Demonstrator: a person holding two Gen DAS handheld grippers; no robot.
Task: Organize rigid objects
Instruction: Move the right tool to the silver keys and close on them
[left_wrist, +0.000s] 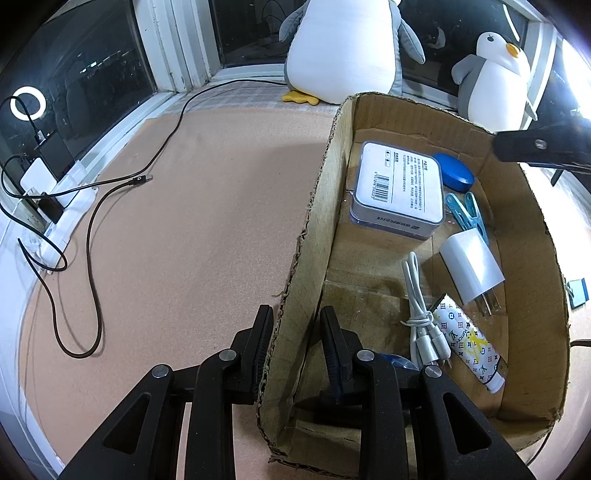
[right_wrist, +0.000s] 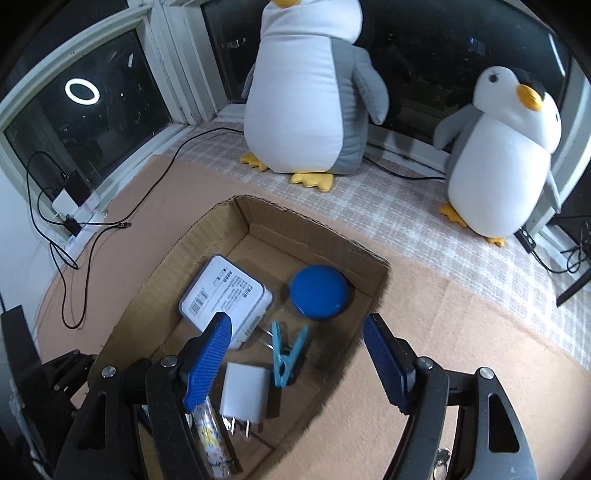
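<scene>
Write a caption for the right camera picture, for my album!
An open gripper hovers over a cardboard box holding a blue lid, clothespin and charger, near two plush penguins.

Both views are evenly lit by cool indoor light, while the window panes (right_wrist: 110, 110) are seen black. A ring light (left_wrist: 28, 102) is mirrored in the glass as a bright circle, and strong glare is blown out at the right edge of the left view. Soft shadows are cast inside the cardboard box (right_wrist: 332, 236). Heavy fisheye bending and dark vignetting are seen at the edges — the centres are rendered sharp.
</scene>
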